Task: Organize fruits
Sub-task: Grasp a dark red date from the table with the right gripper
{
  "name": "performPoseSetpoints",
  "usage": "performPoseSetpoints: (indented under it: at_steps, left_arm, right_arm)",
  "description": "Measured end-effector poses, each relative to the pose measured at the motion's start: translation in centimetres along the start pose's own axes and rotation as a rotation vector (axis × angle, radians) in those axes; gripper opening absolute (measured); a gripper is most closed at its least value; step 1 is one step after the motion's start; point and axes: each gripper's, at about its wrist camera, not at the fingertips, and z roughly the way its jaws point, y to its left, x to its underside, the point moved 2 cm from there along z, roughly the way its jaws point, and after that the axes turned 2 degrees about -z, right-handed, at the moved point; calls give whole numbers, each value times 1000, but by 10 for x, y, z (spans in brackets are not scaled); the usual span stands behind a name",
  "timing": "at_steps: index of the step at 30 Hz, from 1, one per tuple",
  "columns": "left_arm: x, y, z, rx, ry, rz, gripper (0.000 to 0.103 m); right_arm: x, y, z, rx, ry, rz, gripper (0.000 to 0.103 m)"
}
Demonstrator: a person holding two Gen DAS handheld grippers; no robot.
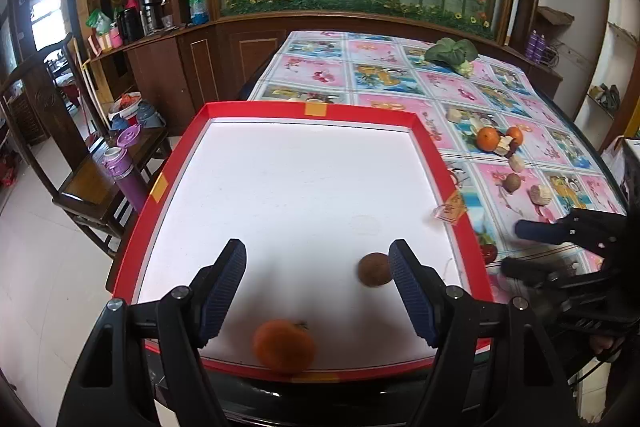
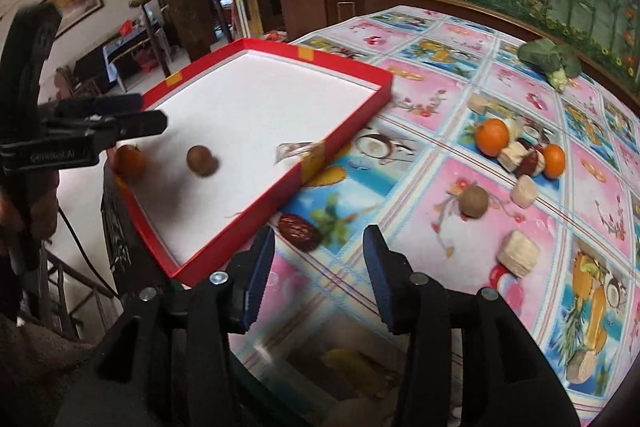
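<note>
Both tongs gaping, left tongs point(image 1: 316, 267) over tray point(image 1: 424, 125)

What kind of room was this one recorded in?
Probably a home dining room: a table under a fruit-print tablecloth, wooden chairs, and a wooden sideboard holding thermos flasks.

A red tray point(image 1: 430, 147) with a white floor holds an orange point(image 1: 284, 346) at its near edge and a round brown fruit point(image 1: 374, 269). To the right, two more oranges point(image 2: 493, 136) and another brown fruit point(image 2: 473, 201) lie on the table point(image 2: 420, 99)
</note>
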Motion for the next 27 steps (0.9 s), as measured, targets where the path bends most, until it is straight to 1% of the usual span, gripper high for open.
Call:
performPoseSetpoints:
  at_steps: [4,7,9,11,13,14,17,20,23,24,27]
  left_arm:
    - [-2,-2,-6,16,-12,11,74]
    - [-4,-6,-6,34,-9,23,74]
    - [-6,-10,-6,46,-8,33,74]
    - [-9,-15,-7,53,-14,48,74]
    - [-13,-23,-9,68,-20,63,74]
    - [-14,-26,-9,73,-20,68,74]
    - [-16,-47,-8,135,0,103,74]
    - [-15,-72,-5,184,16,142,74]
    - [-16,-104,0,230,30,198,74]
    - [-17,-117,4,250,34,215,74]
    - [-18,-147,18,258,50,260,74]
  right_arm:
    - [1,12,15,10,28,-52,48]
    - [-1,10,27,-1,59,-42,48]
    - [-4,9,29,23,63,-48,47]
    - [-5,7,34,28,86,-47,37]
    - [-5,8,35,45,84,-64,26]
    - [-5,9,35,49,84,-69,26]
    - [-1,5,31,51,86,-53,26]
    - [9,-11,20,72,92,-11,26]
    - [24,-38,2,110,104,57,26]
    - [29,-49,-4,134,106,81,26]
    - [45,-85,-22,207,103,160,26]
